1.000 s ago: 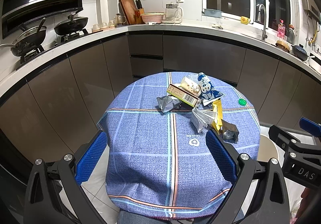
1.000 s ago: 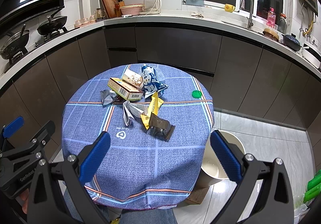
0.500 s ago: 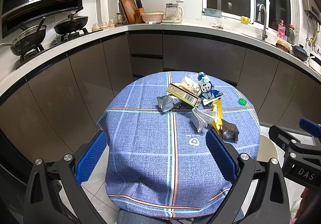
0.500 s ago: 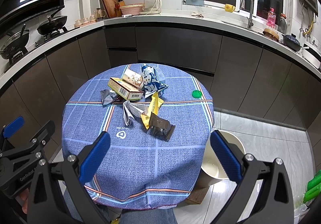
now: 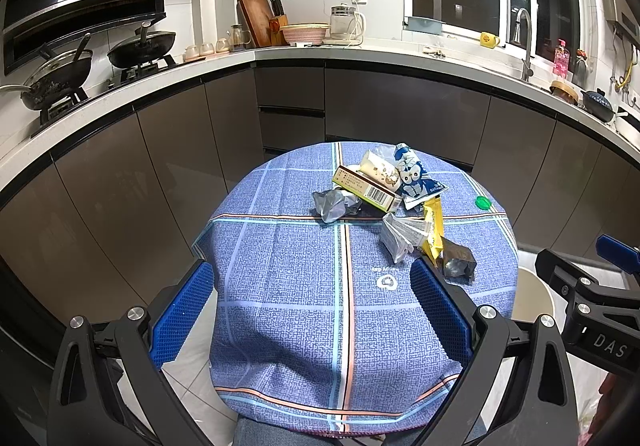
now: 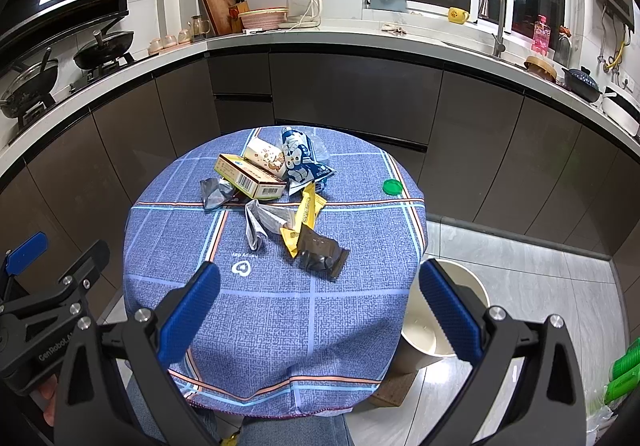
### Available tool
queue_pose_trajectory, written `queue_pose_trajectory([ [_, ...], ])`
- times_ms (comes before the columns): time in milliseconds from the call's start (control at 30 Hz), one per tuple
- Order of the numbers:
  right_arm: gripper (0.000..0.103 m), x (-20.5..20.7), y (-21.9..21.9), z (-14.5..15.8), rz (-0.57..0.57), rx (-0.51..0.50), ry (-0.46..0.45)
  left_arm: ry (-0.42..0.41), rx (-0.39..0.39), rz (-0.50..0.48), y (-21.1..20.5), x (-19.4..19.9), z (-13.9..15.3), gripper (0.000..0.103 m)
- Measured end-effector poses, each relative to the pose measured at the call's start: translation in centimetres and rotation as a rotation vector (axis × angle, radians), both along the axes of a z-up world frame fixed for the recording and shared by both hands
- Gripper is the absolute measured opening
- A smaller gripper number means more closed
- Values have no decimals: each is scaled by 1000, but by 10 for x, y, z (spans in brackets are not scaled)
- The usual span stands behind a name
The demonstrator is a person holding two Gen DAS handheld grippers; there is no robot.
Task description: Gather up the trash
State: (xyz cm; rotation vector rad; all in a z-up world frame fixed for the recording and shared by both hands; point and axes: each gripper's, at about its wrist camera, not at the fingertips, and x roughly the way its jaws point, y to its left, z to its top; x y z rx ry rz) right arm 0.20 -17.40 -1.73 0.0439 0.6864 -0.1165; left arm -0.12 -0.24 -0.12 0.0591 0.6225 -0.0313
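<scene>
Round table (image 6: 280, 326), both grippers (image 5: 312, 310) (image 6: 320, 306) level, spread, seemingly above near edge

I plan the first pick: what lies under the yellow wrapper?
The yellow wrapper lies over crumpled paper; its lower end is under the dark wrapper. What lies beneath is hidden.

On the bench (image 6: 280, 326): one box (image 6: 250, 176), one paper cup (image 6: 266, 158), one green cap (image 6: 392, 187), one folded leaflet (image 6: 260, 224), four wrappers – grey (image 6: 214, 192), blue (image 6: 300, 164), yellow (image 6: 306, 216), brown (image 6: 322, 252); one bin (image 6: 436, 334) beside it.
</scene>
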Motion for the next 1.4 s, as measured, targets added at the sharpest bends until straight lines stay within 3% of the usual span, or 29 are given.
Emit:
queue_pose_trajectory([
  [933, 100, 28, -1, -11, 14, 16, 44, 56, -4, 4, 2, 26, -12, 95],
  [1400, 100, 57, -5, -32, 31, 24, 93, 99, -7, 3, 4, 57, -26, 95],
])
